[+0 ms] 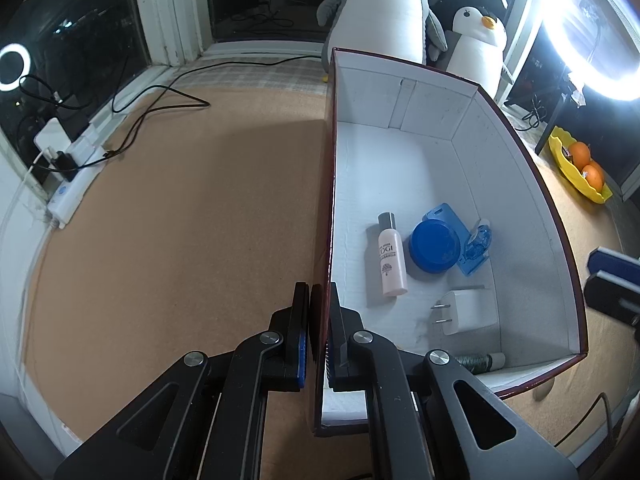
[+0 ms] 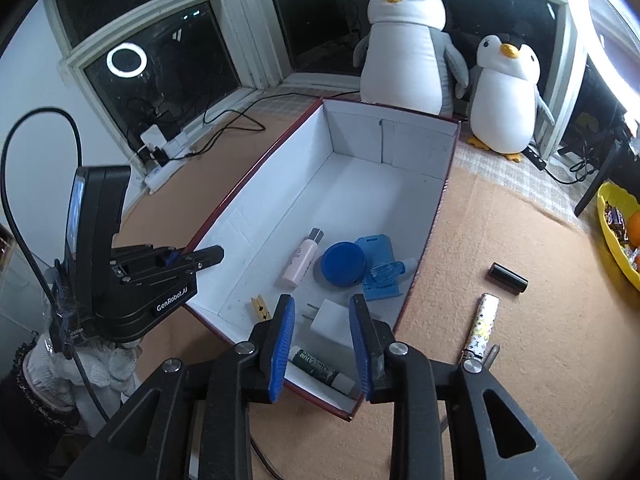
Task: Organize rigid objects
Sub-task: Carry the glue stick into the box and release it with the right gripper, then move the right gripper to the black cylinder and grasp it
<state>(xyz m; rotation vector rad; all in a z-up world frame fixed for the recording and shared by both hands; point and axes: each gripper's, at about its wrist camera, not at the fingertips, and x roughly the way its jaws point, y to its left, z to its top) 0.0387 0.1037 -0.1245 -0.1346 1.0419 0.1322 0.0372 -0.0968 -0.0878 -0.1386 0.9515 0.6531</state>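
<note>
Black fingers of the left gripper (image 1: 320, 320) pinch the near left wall of the white-lined box (image 1: 400, 168), which already holds a pink bottle (image 1: 392, 256), blue lid (image 1: 434, 250) and charger (image 1: 470, 312); a tug could tip it and spill them. From the right wrist, the right gripper (image 2: 322, 340) hangs open and empty over the green tube (image 2: 316, 368), while the patterned tube (image 2: 482, 328) and black cylinder (image 2: 508, 279) wait outside on the mat; either might roll if nudged
</note>
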